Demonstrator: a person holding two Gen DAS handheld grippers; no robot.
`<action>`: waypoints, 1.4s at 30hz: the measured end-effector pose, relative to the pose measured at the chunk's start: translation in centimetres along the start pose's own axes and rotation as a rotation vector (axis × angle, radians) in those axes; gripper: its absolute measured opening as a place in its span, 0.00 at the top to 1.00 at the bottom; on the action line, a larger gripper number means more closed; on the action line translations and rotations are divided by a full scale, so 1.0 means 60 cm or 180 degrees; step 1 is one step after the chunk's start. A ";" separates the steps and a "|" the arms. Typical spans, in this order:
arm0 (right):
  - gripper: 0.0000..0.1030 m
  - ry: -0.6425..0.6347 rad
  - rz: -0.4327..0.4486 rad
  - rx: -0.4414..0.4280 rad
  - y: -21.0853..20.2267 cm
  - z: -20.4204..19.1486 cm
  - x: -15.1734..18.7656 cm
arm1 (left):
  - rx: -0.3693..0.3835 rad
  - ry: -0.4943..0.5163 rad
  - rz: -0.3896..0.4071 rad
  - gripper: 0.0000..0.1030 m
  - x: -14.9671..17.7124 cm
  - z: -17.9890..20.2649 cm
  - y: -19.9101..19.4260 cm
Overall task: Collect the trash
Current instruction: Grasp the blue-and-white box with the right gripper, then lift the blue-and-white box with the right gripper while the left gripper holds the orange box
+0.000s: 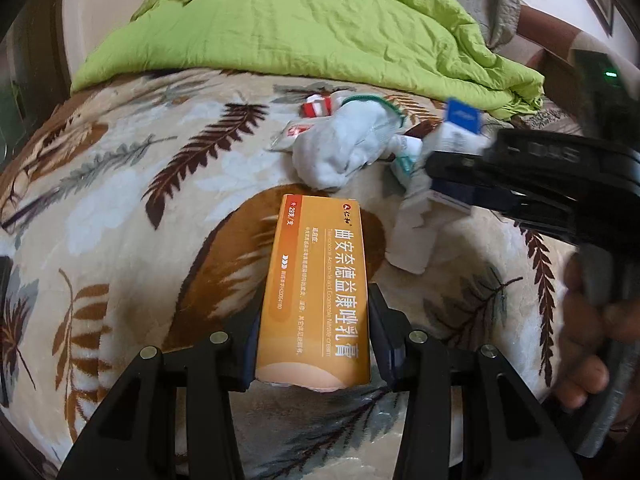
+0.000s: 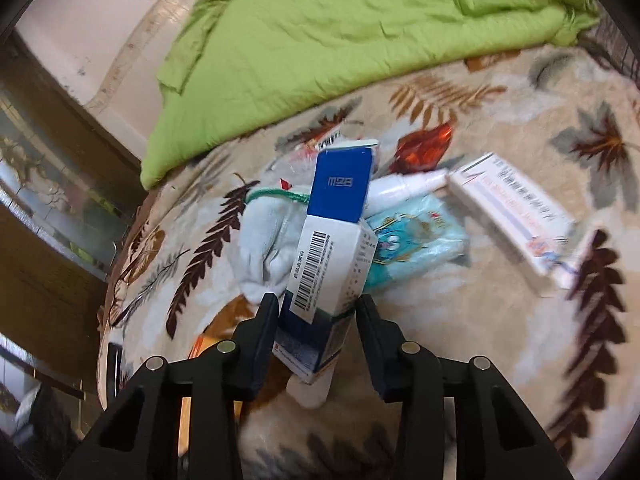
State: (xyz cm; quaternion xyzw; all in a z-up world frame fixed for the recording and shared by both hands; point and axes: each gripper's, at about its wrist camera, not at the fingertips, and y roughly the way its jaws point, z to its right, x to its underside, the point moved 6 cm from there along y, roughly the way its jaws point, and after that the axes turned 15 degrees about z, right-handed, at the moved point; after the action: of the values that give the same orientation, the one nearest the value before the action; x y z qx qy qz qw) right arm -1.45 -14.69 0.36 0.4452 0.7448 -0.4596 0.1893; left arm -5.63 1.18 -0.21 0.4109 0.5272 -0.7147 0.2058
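Lying lengthwise between the fingers of the left gripper (image 1: 314,344), the orange carton (image 1: 316,292) has its long axis running straight away from the left wrist camera, far end toward the heap of litter. Both fingers press its long sides, so the left gripper is clamped on it. Its near end sits low between the fingers; its far end stops just short of a crumpled white cloth (image 1: 340,152) with a green drawstring. Print on its upper face runs along the long axis: large Chinese characters, a smaller line reading "Econazole Nitrate cream", and "29" near the far end.

The right gripper (image 2: 316,312) is clamped on a blue-and-white carton (image 2: 332,240), held above the leaf-patterned blanket (image 2: 460,340). This carton also points away from its camera, tilted slightly right, with its blue end flap open at the far end. A barcode runs along its white side panel; the white mark on the flap cannot be read.

On the blanket beyond it lie a turquoise cartoon-printed packet (image 2: 412,240), a white tube (image 2: 404,186) and a white box with red lettering (image 2: 516,224), too blurred to read. A green quilt (image 2: 360,40) lies bunched behind. From the left wrist view, a hand (image 1: 592,332) grips the right gripper's handle.
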 end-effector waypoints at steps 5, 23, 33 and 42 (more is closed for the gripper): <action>0.59 -0.0150 0.0197 -0.0030 -0.088 0.017 0.010 | 0.0053 0.0235 0.0156 0.57 -0.004 0.032 -0.007; 0.60 -0.0599 0.0553 0.0167 -0.207 0.048 0.059 | 0.0088 0.0512 0.0386 0.57 -0.010 0.071 -0.012; 0.60 -0.0735 0.0544 0.0193 -0.201 0.037 0.065 | 0.0088 0.0500 0.0402 0.57 -0.011 0.067 -0.013; 0.60 -0.0862 0.0525 0.0223 -0.192 0.023 0.073 | 0.0065 0.0502 0.0427 0.57 -0.014 0.068 -0.015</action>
State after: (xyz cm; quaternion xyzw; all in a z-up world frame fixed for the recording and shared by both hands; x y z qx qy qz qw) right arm -13.59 -15.82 2.57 0.4452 0.6568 -0.5241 0.3094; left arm -7.32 -2.36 1.46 0.5023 0.5058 -0.6701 0.2069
